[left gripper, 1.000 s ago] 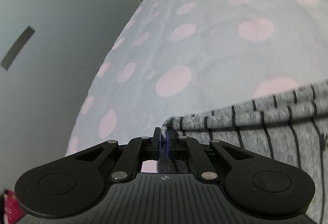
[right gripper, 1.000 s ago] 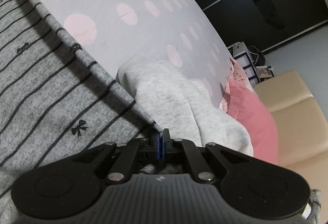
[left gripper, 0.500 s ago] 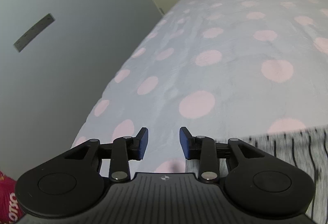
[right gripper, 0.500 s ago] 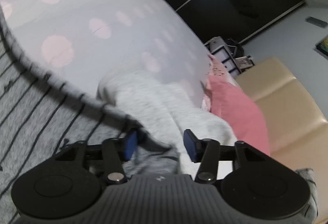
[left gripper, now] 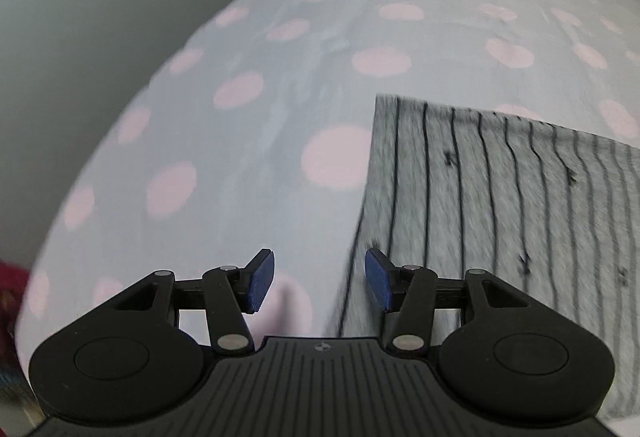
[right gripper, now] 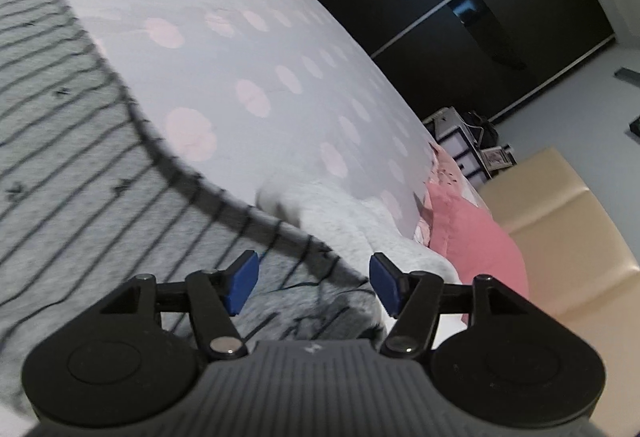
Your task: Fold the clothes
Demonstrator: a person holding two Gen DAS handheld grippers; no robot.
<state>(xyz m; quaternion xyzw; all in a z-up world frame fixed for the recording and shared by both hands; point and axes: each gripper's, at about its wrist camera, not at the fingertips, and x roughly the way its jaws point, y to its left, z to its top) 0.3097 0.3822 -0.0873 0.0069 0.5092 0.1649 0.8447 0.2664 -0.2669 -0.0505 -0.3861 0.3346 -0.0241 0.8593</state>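
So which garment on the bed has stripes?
The grey garment with thin black stripes, spread flat; the plain light-grey one and the pink one have none.

Each tool, left [left gripper: 319,279] and right [right gripper: 313,283], is matte black with a ribbed body, two round discs, silver rivets on its linkages, and blue ridged pads [left gripper: 262,281].

I can read no text, brand or number in either wrist view. The only mark I find is a small round emblem [left gripper: 322,348] on the ribbed housing of the left gripper, too small for me to make out, and a like mark [right gripper: 310,350] on the right gripper's housing, blurred beyond reading.
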